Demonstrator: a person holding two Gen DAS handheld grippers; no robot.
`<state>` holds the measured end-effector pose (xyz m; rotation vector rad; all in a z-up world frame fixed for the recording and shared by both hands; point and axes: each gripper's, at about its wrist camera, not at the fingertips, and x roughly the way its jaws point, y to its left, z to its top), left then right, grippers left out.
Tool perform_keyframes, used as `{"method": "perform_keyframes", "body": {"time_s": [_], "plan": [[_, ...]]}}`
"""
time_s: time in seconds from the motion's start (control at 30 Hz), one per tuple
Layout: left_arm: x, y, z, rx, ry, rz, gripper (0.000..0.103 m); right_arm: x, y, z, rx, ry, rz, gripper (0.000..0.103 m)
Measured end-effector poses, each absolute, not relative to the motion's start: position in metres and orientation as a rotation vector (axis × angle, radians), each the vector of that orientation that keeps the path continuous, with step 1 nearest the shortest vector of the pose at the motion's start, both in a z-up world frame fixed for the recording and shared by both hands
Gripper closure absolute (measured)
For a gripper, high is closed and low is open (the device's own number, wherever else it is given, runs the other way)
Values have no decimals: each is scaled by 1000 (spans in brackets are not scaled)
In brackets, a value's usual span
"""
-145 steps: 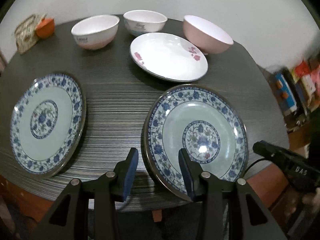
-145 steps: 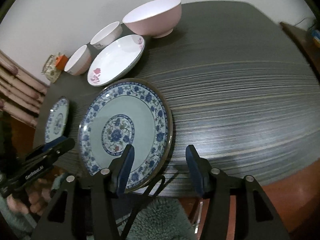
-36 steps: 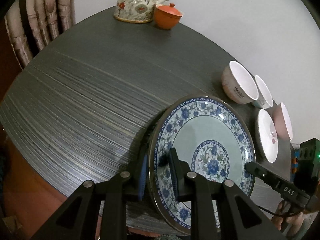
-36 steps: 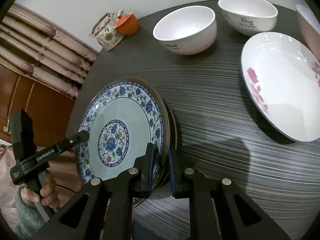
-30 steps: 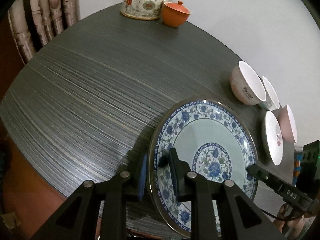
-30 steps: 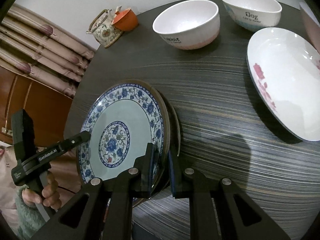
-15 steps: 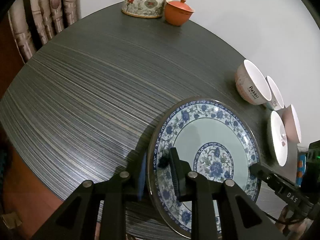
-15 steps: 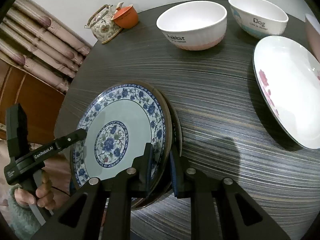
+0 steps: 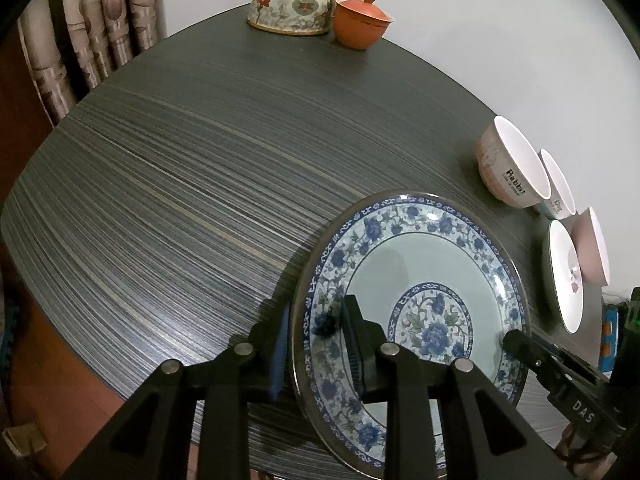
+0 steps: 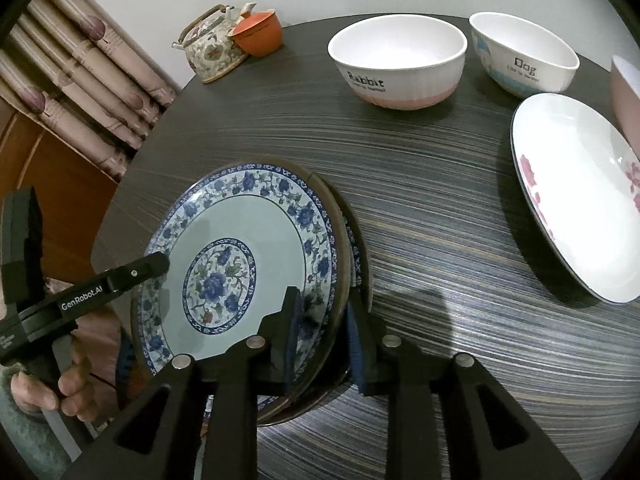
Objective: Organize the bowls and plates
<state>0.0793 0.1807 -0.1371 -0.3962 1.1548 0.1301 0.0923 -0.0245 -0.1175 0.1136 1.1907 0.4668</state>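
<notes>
Both blue-patterned plates, which lay apart and flat on the dark round counter (image 9: 168, 168) a few seconds ago, now sit together at its near left edge, one on top of the other; within the last second the right tool's jaws have been opening around their rims.

From largest to smallest: the counter carries everything, and its far side is left to the pieces not yet sorted. The top blue plate (image 10: 240, 264) covers the lower blue plate (image 10: 357, 240), of which only a thin crescent shows at the right, so the pair already forms a stack, which I judge to be the purpose of this step. The white plate with pink flowers (image 10: 576, 196) lies well apart to the right, near the pink bowl (image 9: 592, 248). Behind them stand the Rabbit bowl (image 10: 396, 60) and the Dog bowl (image 10: 524, 56), side by side and unstacked. The teapot (image 9: 292, 4) and orange cup (image 9: 360, 24) sit at the far edge, out of the way.

The right tool (image 10: 324, 340) straddles the stacked rims with its jaws spread and a gap visible, so it looks to be letting go. The left tool (image 9: 316, 344) straddles the opposite rim; its jaws have also been easing apart, but the rim hides the contact and I cannot tell whether it pinches.
</notes>
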Motion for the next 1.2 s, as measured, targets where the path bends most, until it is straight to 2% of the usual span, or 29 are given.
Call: {"method": "perform_keyframes", "body": {"time_s": [0.33,1.03,1.2], "plan": [[82,171,-138,-341,1156,149,77,87,-14,-117,84,1172,469,68],[83,167,-139,-317,1159,156,75,86,-6,-114,22,1153,423,64],[83,166,-140,-313,1164,159,75,81,3,-113,-76,1132,405,64]]}}
